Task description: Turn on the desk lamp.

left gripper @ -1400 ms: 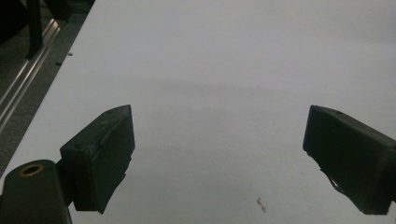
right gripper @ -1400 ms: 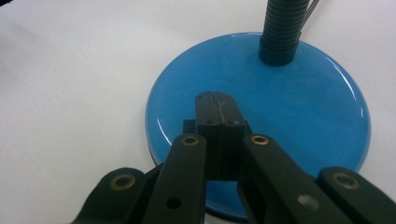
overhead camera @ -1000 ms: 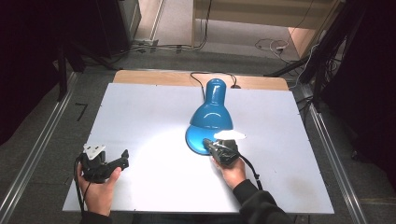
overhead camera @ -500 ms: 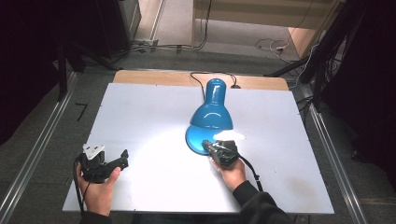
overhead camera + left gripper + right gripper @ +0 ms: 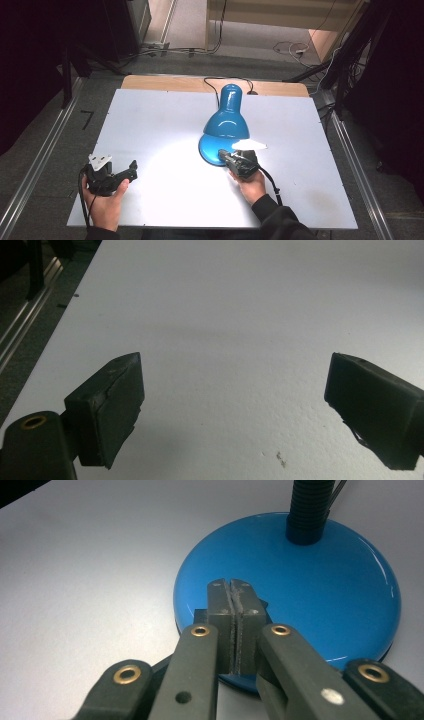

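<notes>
High view sits above the person's side, facing forward and down, far enough to take in the whole white table (image 5: 165, 125) plus floor beyond. Left gripper view rides low and close, looking out between its wide-apart jaws over bare table top (image 5: 225, 315), edge rail off past the left jaw. Right gripper view is closer still, looking along its pressed-together jaws at the blue lamp base (image 5: 320, 580) just ahead; high view shares that base (image 5: 212, 150).
</notes>
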`<state>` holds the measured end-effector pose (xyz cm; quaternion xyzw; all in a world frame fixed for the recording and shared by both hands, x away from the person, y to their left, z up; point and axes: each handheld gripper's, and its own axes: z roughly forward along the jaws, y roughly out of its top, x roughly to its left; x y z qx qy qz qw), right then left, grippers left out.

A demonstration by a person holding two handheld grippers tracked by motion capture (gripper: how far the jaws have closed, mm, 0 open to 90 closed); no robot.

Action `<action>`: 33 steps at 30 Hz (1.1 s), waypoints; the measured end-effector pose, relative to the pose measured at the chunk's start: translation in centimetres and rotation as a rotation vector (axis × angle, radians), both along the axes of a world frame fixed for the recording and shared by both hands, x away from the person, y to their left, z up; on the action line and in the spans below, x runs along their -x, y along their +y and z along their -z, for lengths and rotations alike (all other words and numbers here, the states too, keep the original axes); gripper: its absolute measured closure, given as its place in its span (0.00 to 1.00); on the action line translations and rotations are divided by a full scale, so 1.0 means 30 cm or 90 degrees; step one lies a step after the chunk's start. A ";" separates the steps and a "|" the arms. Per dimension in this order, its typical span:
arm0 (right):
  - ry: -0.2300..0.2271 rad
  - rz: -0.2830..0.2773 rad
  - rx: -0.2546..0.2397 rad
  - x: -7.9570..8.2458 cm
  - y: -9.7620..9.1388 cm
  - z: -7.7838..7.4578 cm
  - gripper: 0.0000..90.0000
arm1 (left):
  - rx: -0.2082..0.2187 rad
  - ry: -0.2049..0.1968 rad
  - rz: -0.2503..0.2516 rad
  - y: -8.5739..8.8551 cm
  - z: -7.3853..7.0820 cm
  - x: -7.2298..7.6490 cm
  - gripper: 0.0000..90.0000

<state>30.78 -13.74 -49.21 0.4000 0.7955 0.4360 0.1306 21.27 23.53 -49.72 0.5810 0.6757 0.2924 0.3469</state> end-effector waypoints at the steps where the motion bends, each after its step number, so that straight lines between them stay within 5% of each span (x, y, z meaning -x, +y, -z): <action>1: 0.002 0.001 -0.001 0.001 -0.004 -0.004 0.94 | 0.000 0.000 0.000 0.000 0.000 0.000 0.11; 33: 0.022 0.006 -0.001 -0.001 -0.071 -0.028 0.61 | 0.007 0.002 -0.002 0.001 0.003 -0.002 0.11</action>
